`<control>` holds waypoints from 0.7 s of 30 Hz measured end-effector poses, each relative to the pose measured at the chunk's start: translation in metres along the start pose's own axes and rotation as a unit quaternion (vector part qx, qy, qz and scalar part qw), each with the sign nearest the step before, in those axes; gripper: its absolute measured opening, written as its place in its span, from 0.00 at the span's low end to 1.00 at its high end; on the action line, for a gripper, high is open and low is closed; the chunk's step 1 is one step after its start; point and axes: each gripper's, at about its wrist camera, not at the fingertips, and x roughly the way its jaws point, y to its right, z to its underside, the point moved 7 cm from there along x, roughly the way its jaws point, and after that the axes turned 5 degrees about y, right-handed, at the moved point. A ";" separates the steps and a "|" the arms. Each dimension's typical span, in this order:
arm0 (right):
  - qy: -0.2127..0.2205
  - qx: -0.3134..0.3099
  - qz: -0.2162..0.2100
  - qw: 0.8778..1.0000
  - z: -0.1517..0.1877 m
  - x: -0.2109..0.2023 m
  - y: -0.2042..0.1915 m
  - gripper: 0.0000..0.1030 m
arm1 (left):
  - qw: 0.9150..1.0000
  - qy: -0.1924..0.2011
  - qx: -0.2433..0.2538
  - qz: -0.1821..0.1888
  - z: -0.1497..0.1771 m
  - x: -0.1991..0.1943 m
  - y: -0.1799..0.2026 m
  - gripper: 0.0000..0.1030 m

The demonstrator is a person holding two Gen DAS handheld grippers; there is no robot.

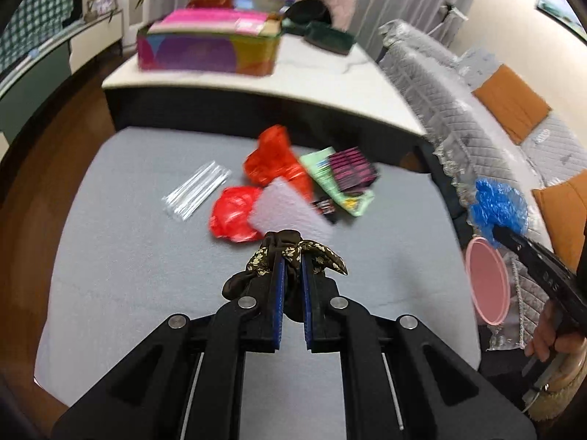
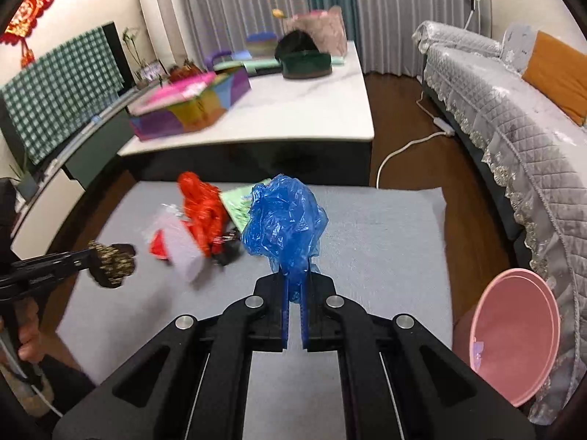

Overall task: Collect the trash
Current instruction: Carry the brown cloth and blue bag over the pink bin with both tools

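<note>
My left gripper [image 1: 292, 260] is shut on a brown and gold patterned cloth scrunchie [image 1: 293, 253], held above the grey mat [image 1: 146, 256]; it also shows in the right wrist view [image 2: 112, 264]. My right gripper [image 2: 295, 275] is shut on a crumpled blue plastic bag [image 2: 284, 216], held above the mat [image 2: 385, 242]; the bag also shows in the left wrist view [image 1: 499, 209]. A pink bin [image 2: 513, 333] stands at the mat's right edge. On the mat lie red plastic bags [image 1: 275, 161], a white foam sheet [image 1: 290, 212], a green packet [image 1: 337, 183] and clear straws [image 1: 198, 190].
A white-topped low table [image 2: 312, 110] behind the mat carries a colourful box [image 1: 209, 47] and a dark green basket [image 2: 306, 62]. A grey quilted sofa [image 2: 513, 128] with orange cushions runs along the right. A white power cable [image 2: 403, 150] lies on the wooden floor.
</note>
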 end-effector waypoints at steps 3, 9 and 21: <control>0.013 0.002 -0.006 1.000 0.010 -0.036 -0.003 0.05 | 1.000 0.013 0.016 0.013 0.003 -0.019 0.024 0.08; 0.036 0.001 0.004 0.999 0.042 -0.087 -0.002 0.05 | 0.998 0.016 0.040 0.044 0.030 -0.046 0.065 0.08; 0.031 0.024 0.027 0.999 0.121 -0.137 0.016 0.05 | 0.994 -0.016 0.065 0.082 0.094 -0.061 0.119 0.08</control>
